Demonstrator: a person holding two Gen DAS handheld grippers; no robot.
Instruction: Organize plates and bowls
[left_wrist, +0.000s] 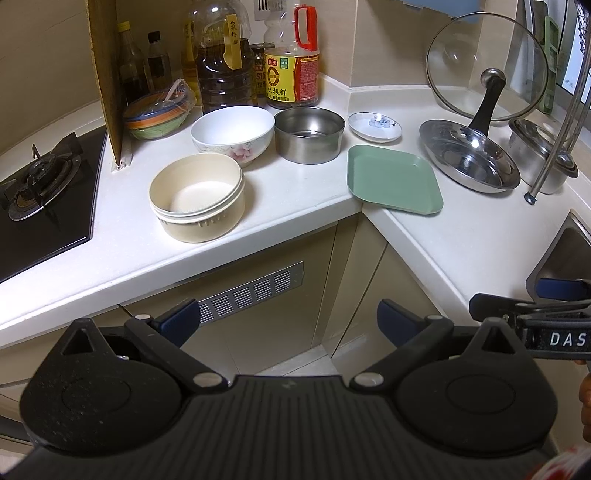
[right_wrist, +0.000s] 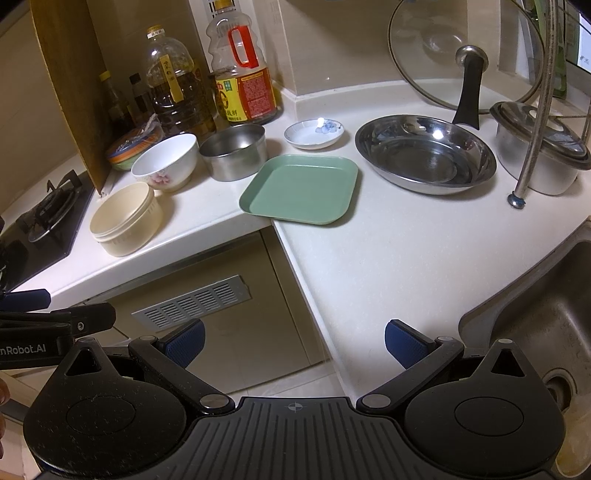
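left wrist view: both tongs, left and right, spread and empty short of the white surface, nothing stacked yet; likely next, reach the green square plastic plate at its inner corner.

Ahead of the fingers and to their right, the sink was cut off by the frame's edge. Far ahead-left, the small bottles stood half hidden behind the upright board, labels unreadable.
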